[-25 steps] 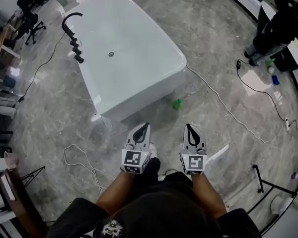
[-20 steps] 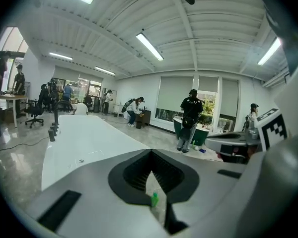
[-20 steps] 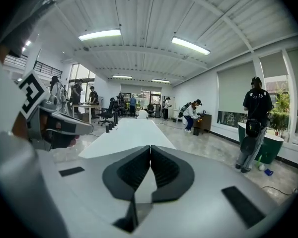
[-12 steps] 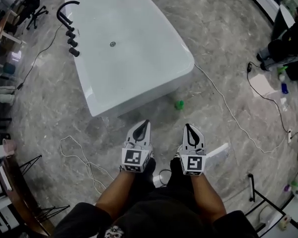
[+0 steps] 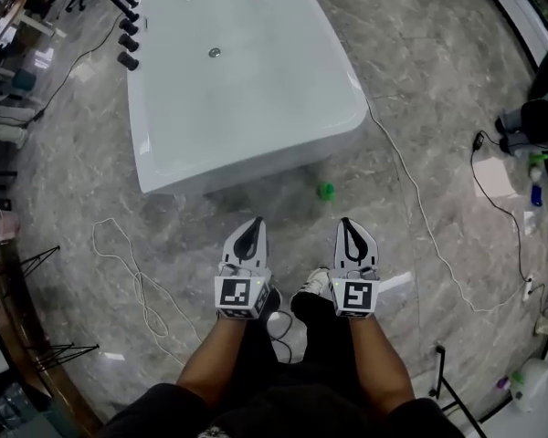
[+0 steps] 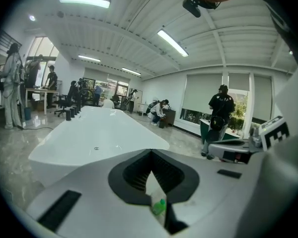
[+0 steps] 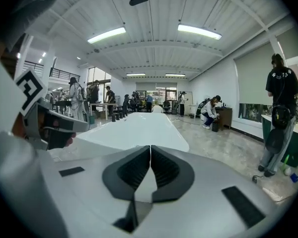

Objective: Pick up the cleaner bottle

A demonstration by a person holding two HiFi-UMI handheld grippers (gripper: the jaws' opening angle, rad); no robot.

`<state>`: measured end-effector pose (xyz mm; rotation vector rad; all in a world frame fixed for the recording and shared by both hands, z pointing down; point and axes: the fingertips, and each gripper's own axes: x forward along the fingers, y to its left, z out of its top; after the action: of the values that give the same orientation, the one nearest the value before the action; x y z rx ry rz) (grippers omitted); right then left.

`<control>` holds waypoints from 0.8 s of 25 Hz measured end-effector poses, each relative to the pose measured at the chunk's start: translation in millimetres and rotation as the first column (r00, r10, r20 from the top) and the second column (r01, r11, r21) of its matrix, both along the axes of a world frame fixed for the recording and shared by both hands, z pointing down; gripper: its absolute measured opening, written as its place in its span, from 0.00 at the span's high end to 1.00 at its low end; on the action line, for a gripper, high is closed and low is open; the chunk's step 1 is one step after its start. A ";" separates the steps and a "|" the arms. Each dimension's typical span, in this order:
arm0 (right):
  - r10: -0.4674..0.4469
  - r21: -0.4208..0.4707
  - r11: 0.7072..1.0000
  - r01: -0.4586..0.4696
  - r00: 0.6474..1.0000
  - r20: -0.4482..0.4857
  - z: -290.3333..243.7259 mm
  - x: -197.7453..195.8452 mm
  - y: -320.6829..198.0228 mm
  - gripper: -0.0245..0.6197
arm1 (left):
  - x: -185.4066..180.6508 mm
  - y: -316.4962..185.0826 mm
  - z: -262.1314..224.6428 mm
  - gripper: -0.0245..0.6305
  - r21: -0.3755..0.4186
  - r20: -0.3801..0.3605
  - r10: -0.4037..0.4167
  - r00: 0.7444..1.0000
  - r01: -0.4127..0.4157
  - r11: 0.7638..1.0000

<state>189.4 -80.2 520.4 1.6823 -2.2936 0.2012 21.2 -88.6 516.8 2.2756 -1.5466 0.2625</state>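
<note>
Grey marble floor (image 5: 420,80) is stretching beside a white bathtub (image 5: 237,80).
Small green cleaner bottle (image 5: 325,191) is sitting there, its axis too small to read; left gripper (image 5: 254,224) and right gripper (image 5: 346,224) are holding their jaws together.

White bathtub (image 5: 237,80) on grey marble floor (image 5: 438,62), black tap fittings (image 5: 128,41) at its edge, white cable (image 5: 139,281) looped nearby

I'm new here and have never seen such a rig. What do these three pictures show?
A person holds a two-jaw gripper in each hand. The head view looks down from a camera on their head: left gripper, right gripper, both shut and empty. The other two pictures come from cameras riding on the grippers, looking along their jaws. On the grey floor stand a white bathtub and, near its corner, a small green cleaner bottle, not yet picked up.
</note>
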 end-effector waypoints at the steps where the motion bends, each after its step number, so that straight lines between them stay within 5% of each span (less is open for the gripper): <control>1: -0.012 0.003 1.000 0.012 1.000 -0.001 10.3 1.0 -2.8 0.93 | 3.5 2.3 15.7 0.95 0.000 -0.005 -0.002 1.000 0.002 1.000; 20: 0.019 0.010 1.000 -0.019 0.999 -0.038 370.2 23.2 -32.8 0.93 | 14.8 -41.4 361.2 0.95 0.049 0.027 0.064 0.998 -0.065 0.997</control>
<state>212.6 -112.9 890.6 1.6982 -2.2549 0.1608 35.9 -129.9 878.0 2.3727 -1.5103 0.2746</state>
